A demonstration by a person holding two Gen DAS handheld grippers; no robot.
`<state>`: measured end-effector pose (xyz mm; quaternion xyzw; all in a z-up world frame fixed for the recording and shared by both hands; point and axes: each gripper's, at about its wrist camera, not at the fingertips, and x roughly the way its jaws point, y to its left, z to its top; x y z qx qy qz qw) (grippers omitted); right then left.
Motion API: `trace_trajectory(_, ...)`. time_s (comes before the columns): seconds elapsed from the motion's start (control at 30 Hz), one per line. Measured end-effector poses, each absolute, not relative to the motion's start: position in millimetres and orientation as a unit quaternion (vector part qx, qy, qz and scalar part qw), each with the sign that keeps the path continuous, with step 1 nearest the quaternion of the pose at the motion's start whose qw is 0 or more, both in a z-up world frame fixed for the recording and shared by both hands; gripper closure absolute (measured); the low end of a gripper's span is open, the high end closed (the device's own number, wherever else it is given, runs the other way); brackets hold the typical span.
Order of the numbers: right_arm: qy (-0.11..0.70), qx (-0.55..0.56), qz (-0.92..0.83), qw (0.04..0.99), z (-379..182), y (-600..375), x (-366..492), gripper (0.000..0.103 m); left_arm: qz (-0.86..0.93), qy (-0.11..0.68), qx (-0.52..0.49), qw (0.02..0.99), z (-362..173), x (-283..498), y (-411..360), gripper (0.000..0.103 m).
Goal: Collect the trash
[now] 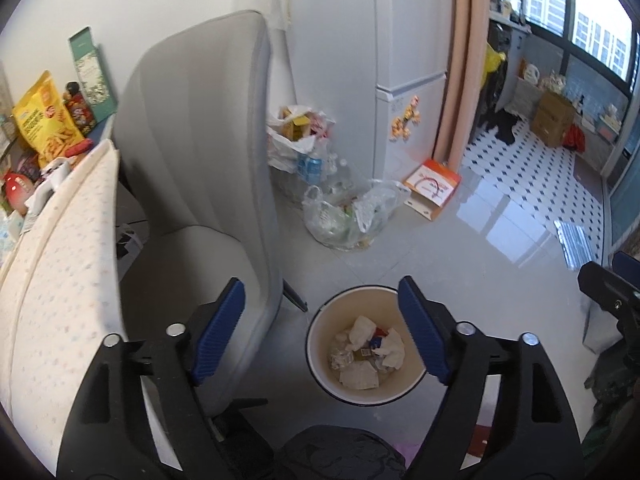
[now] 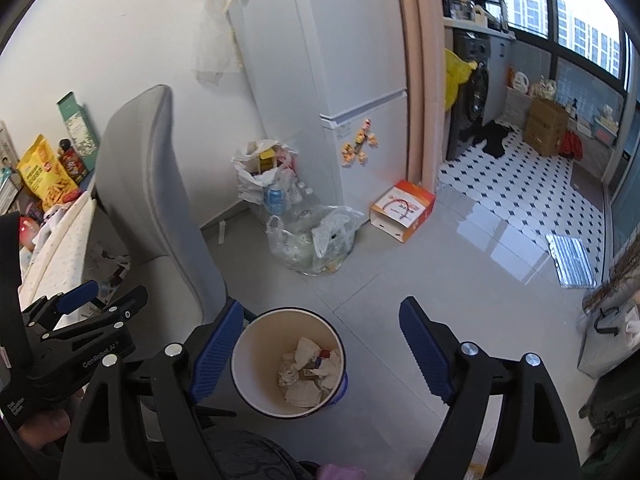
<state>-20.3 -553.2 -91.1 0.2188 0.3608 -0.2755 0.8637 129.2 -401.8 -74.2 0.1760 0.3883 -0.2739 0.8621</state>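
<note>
My left gripper (image 1: pixel 322 332) is spread wide, its blue pads (image 1: pixel 220 332) gripping nothing and touching nothing. My right gripper (image 2: pixel 320 352) is spread just as wide and carries nothing. Below both stands the trash bin (image 1: pixel 320 352), upright on the grey floor (image 1: pixel 460 248) just beside the grey chair (image 1: pixel 200 160). Crumpled white paper (image 1: pixel 394 348) and small scraps lie at its bottom.

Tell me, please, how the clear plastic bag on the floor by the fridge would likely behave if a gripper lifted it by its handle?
The clear plastic bag looks thin and crumpled, so it would probably sag and stretch rather than hold shape. It seems filled with light packaging, so likely not heavy. Its mouth gapes open beside the fridge, so contents might spill if it tilts.
</note>
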Motion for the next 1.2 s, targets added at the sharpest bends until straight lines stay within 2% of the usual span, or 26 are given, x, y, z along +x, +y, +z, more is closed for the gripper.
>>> trace_trajectory(0.37,0.326,0.178,-0.268,0.889,-35.6,-497.7,-21.0,0.008,-0.241,0.346,0.123,0.898,-21.3,120.6,-323.5,0.009)
trace_trajectory(0.87,0.279,0.118,-0.219,0.928,33.8,-391.9,-30.9,0.008,-0.187,0.287,0.047,0.938,40.7,91.1,-206.6,0.006)
trace_trajectory(1.2,0.256,0.074,-0.188,0.945,62.9,-325.0,-40.2,0.008,-0.139,0.257,0.016,0.956,60.0,63.0,-133.0,0.006)
